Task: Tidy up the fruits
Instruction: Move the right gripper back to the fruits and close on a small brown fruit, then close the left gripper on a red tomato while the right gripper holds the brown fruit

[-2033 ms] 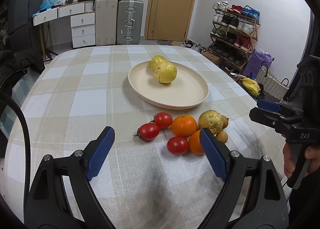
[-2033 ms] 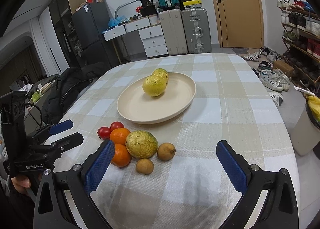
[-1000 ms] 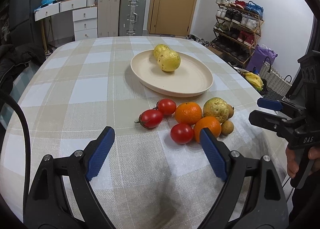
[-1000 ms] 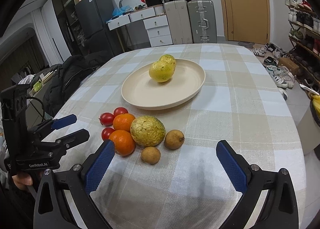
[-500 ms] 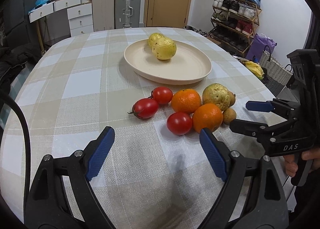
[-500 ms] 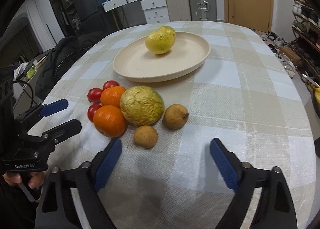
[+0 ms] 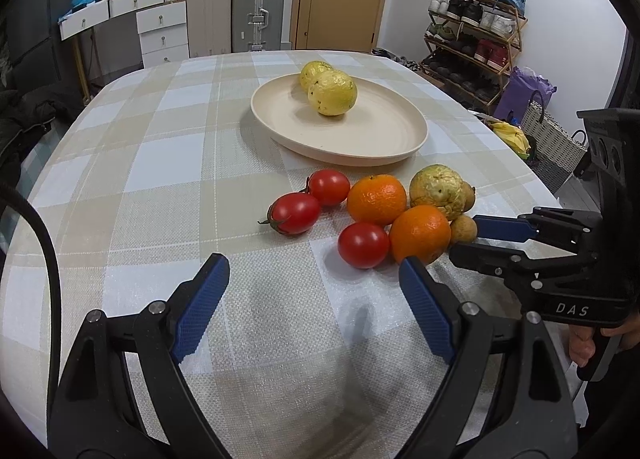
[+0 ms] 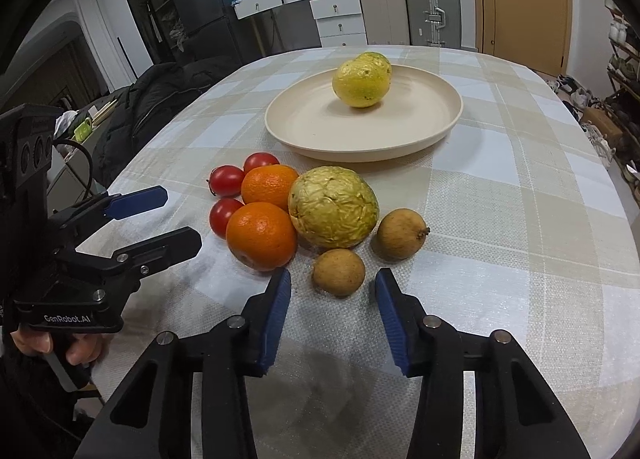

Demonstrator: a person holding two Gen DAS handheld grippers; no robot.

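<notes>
Right gripper [image 8: 331, 291]: blue-padded jaws closing, now narrow, nothing pinched yet; a second ago they stood wide. It has dropped toward the fruit pile, and the small round brown fruit [image 8: 339, 271] sits just ahead of the tips, lined up with the gap, pads not touching it. Left gripper [image 7: 314, 283]: jaws wide, empty, hovering over bare cloth short of the pile, opening unchanged from a second ago.

Room: checked beige-and-white tablecloth [image 8: 520, 219] is open to the right of the pile and toward the near table edge. Near orange [image 8: 261, 235] sits close to the right gripper's left finger. Second brown fruit [image 8: 401, 234] lies just right of the first, apart from it.

Fruit: wrinkled yellow-green round fruit [image 8: 333, 207] touches both oranges; three red tomatoes [image 7: 363, 245] on the far-left side of the pile. Round cream plate [image 8: 420, 131] beyond holds two yellow fruits [image 8: 362, 83], touching each other.
</notes>
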